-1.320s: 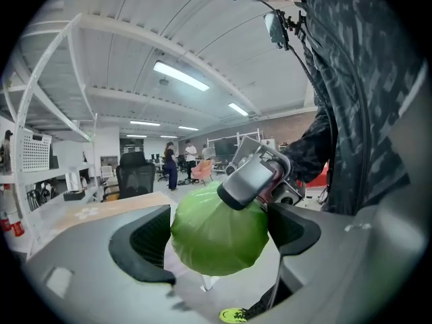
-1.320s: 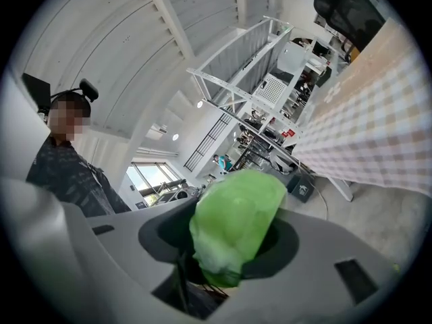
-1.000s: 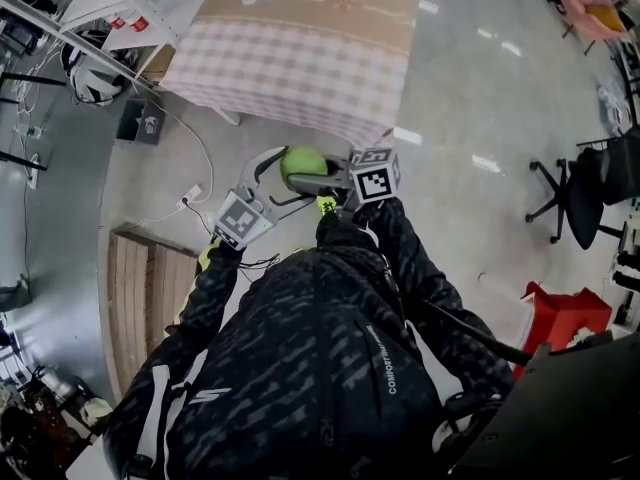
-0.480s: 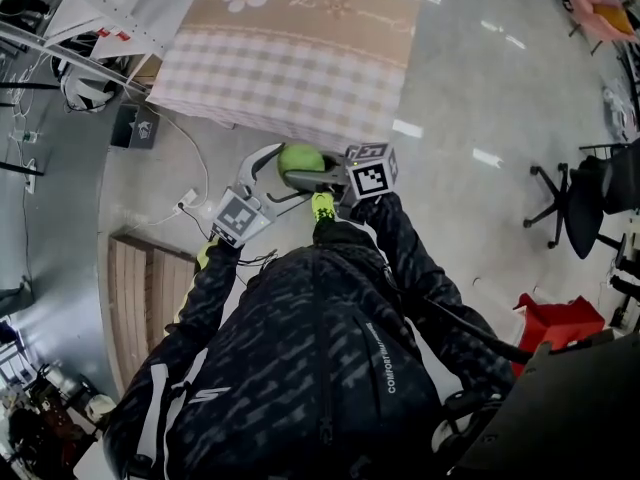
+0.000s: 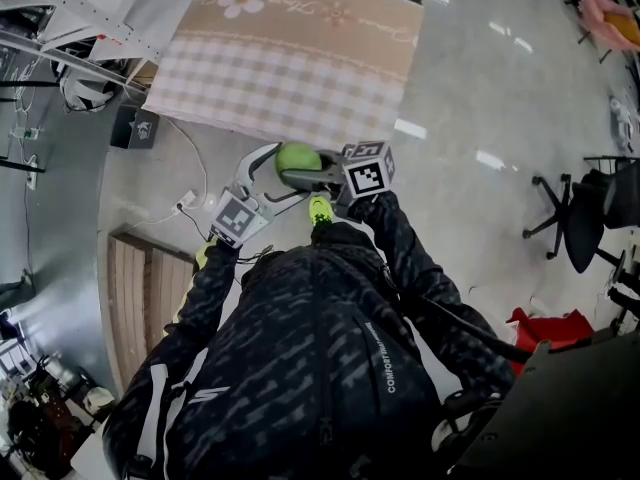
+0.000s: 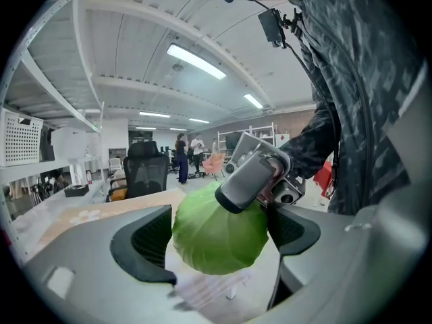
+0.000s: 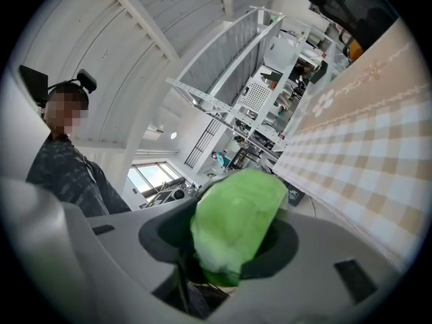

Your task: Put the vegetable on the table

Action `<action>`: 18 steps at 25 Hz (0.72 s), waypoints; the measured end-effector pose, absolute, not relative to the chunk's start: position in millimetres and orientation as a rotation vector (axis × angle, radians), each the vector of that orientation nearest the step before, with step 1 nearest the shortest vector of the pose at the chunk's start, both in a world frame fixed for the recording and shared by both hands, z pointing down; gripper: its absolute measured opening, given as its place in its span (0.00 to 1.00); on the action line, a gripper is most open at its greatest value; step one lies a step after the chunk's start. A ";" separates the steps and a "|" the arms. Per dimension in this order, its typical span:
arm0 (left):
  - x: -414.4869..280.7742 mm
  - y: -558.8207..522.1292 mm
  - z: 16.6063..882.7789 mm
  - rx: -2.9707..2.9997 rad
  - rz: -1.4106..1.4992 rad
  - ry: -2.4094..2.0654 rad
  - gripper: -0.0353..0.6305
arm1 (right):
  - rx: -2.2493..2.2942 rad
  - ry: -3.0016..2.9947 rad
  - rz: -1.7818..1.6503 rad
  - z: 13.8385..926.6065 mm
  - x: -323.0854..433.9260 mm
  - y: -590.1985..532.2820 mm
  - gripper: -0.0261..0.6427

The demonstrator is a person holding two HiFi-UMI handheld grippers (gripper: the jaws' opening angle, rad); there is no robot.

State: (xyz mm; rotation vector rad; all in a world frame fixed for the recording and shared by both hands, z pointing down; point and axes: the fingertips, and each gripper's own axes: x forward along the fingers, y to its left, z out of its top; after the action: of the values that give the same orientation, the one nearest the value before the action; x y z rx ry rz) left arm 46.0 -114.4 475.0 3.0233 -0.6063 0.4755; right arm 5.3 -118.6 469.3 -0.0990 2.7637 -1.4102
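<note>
A round green cabbage (image 5: 298, 158) hangs in the air just short of the near edge of a table (image 5: 300, 68) covered in a beige checked cloth. My right gripper (image 5: 305, 173) reaches in from the right and is shut on the cabbage (image 7: 236, 221), which fills its jaws. My left gripper (image 5: 272, 173) comes from the lower left, and its jaws flank the same cabbage (image 6: 219, 231) on both sides, pressing it. In the left gripper view the right gripper (image 6: 253, 174) lies over the top of the cabbage. The tablecloth (image 7: 364, 147) spreads to the right in the right gripper view.
A wooden pallet (image 5: 145, 288) lies on the floor at the left, with a cable and power strip (image 5: 190, 198) near it. A black box (image 5: 135, 123) and metal racks (image 5: 60, 28) stand left of the table. An office chair (image 5: 580, 208) and a red object (image 5: 555, 323) are at the right.
Both grippers have carried the cabbage forward, closer to the table's near edge. The grip on the cabbage looks the same.
</note>
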 end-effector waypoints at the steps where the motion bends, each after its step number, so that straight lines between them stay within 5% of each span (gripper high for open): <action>1: 46.7 -117.0 476.1 3.027 0.485 -0.615 0.69 | -0.103 2.759 -1.415 470.3 6.5 -121.7 0.29; 18: 43.0 -173.9 508.3 2.976 0.544 -0.655 0.67 | -0.179 2.750 -1.451 500.7 6.1 -181.4 0.27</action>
State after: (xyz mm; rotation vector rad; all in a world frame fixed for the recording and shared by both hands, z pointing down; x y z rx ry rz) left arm 43.0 -173.9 508.3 2.9757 -0.6552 0.5442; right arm 6.1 -181.4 500.7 -0.1785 2.7496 -1.4506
